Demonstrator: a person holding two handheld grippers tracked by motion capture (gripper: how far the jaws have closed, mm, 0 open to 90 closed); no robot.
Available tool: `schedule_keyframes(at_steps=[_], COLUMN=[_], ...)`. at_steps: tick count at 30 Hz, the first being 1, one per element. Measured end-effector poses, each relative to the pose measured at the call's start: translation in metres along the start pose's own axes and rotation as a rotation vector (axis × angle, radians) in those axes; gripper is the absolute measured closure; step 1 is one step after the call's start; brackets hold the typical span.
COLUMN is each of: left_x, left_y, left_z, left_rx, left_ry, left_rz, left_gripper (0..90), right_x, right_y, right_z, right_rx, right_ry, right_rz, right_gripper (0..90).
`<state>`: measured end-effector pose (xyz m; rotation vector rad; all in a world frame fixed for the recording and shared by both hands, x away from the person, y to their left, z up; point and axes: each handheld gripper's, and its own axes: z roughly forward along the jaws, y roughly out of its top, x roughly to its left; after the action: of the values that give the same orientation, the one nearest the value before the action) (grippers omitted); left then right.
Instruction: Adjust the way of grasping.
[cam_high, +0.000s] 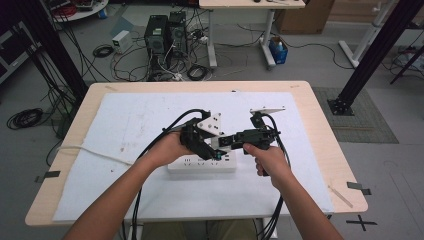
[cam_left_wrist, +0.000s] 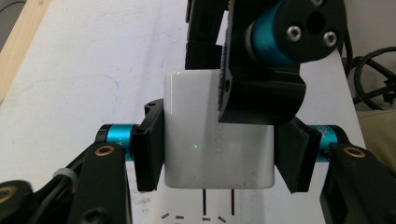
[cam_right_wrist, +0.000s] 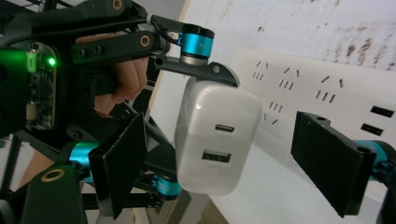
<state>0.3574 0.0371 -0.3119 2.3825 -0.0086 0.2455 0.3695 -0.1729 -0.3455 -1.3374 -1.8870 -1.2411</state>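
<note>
A white charger (cam_left_wrist: 215, 140) with two metal prongs (cam_left_wrist: 219, 203) hangs just above a white power strip (cam_high: 200, 165) that lies on the mat. My left gripper (cam_left_wrist: 219, 149) is shut on it, one pad (cam_left_wrist: 149, 149) pressed to each side. In the right gripper view the charger (cam_right_wrist: 217, 135) shows its two ports, with the power strip (cam_right_wrist: 317, 93) behind it. My right gripper (cam_right_wrist: 229, 163) is open around the charger: one pad (cam_right_wrist: 121, 163) stands close to its side, the other pad (cam_right_wrist: 331, 163) well off it. Both grippers meet over the strip in the high view.
A white mat (cam_high: 150, 120) covers most of the wooden table (cam_high: 325, 150). Cables trail from both grippers toward the near edge. Computer towers (cam_high: 165, 35) and loose cables sit on the floor beyond the far edge.
</note>
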Motion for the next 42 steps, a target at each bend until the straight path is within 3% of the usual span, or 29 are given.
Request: schedule_keyframes(at_steps=[2, 8, 16, 22, 26, 31, 33, 36, 42], left_x=[-0.001, -0.003, -0.004, -0.004, -0.005, -0.006, -0.005, -0.003, 0.003], left_y=[0.001, 0.003, 0.003, 0.003, 0.002, 0.003, 0.003, 0.003, -0.007], left_z=[0.001, 0.002, 0.002, 0.000, 0.001, 0.002, 0.003, -0.001, -0.020], left_rx=[0.004, 0.014, 0.025, 0.014, 0.029, 0.036, 0.043, 0.037, 0.028], left_ry=[0.003, 0.015, 0.030, 0.045, 0.052, 0.069, 0.076, 0.096, 0.111], left_rz=[0.008, 0.025, 0.037, 0.035, 0.048, 0.054, 0.048, -0.002, -0.067], left_gripper=[42.4, 42.4, 42.4, 42.4, 42.4, 42.4, 41.9, 26.0, 23.5], right_x=[0.000, -0.003, -0.007, -0.010, -0.011, -0.012, -0.011, -0.010, -0.015], right_y=[0.000, 0.001, 0.001, 0.001, 0.000, 0.000, 0.000, -0.002, -0.002], right_z=[0.001, 0.005, 0.010, 0.012, 0.012, 0.012, 0.012, 0.011, -0.003], right_rx=[0.006, 0.002, 0.010, 0.014, -0.004, -0.005, -0.011, -0.016, -0.067], right_ry=[0.001, 0.027, 0.070, 0.090, 0.110, 0.111, 0.101, 0.032, 0.015], right_rz=[0.002, 0.022, 0.069, 0.081, 0.081, 0.086, 0.075, 0.007, -0.004], right_gripper=[24.1, 28.0, 40.2, 46.0, 58.0, 61.5, 62.1, 62.2, 62.1])
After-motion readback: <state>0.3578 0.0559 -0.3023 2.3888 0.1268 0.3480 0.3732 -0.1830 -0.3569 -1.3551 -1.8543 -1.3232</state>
